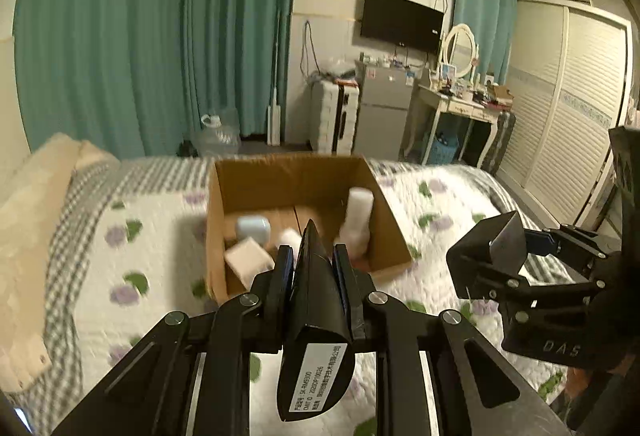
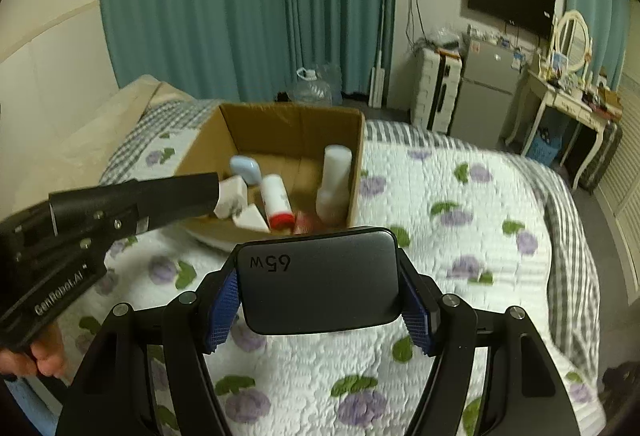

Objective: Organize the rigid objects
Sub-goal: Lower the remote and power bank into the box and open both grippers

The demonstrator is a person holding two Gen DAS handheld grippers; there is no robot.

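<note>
An open cardboard box (image 1: pixel 296 176) stands on the bed; it also shows in the right wrist view (image 2: pixel 296 124). Inside are a white bottle (image 2: pixel 334 182), a red-capped tube (image 2: pixel 276 204), a pale blue item (image 2: pixel 245 167) and white blocks (image 2: pixel 232 192). My left gripper (image 1: pixel 313 264) is shut on a black wedge-shaped object (image 1: pixel 316 316) with a white label, held just in front of the box. My right gripper (image 2: pixel 320 276) is shut on a dark grey 65W charger (image 2: pixel 320 276), above the quilt short of the box. The charger also shows at the right of the left wrist view (image 1: pixel 490 256).
The bed has a white quilt with purple flowers (image 2: pixel 460 220) and a beige pillow (image 1: pixel 36 196) at the left. Beyond it stand teal curtains, a water jug (image 1: pixel 216 136), a small fridge (image 1: pixel 380 112), a dressing table (image 1: pixel 456 104) and a wardrobe (image 1: pixel 568 108).
</note>
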